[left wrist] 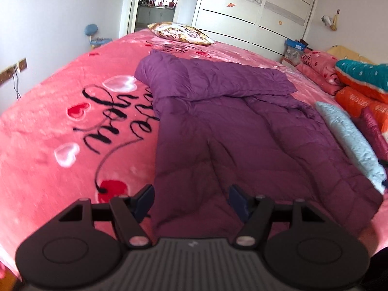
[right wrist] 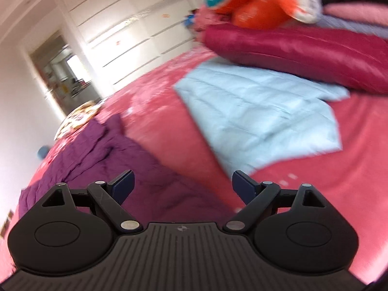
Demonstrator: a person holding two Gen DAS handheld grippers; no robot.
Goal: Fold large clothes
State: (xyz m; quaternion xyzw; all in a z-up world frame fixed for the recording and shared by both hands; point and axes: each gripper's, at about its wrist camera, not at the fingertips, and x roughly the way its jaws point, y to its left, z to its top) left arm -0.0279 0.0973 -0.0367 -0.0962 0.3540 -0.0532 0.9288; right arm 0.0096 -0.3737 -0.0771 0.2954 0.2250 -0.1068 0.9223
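Note:
A large purple quilted garment [left wrist: 242,131] lies spread on the pink bed cover [left wrist: 48,133], its far part folded over into a thick band. My left gripper [left wrist: 191,200] hovers open above the garment's near edge, nothing between its blue pads. In the blurred right wrist view the same purple garment [right wrist: 116,160] lies at the lower left. My right gripper [right wrist: 183,184] stands open over the garment's edge and the pink cover, holding nothing. A folded light blue quilted piece [right wrist: 262,114] lies ahead of it to the right.
A patterned pillow [left wrist: 179,32] sits at the bed's far end before white wardrobe doors [left wrist: 254,12]. Stacked bedding in pink, teal and orange [left wrist: 359,84] lines the right side, with a dark red roll [right wrist: 303,53]. The light blue piece [left wrist: 351,140] borders the purple garment.

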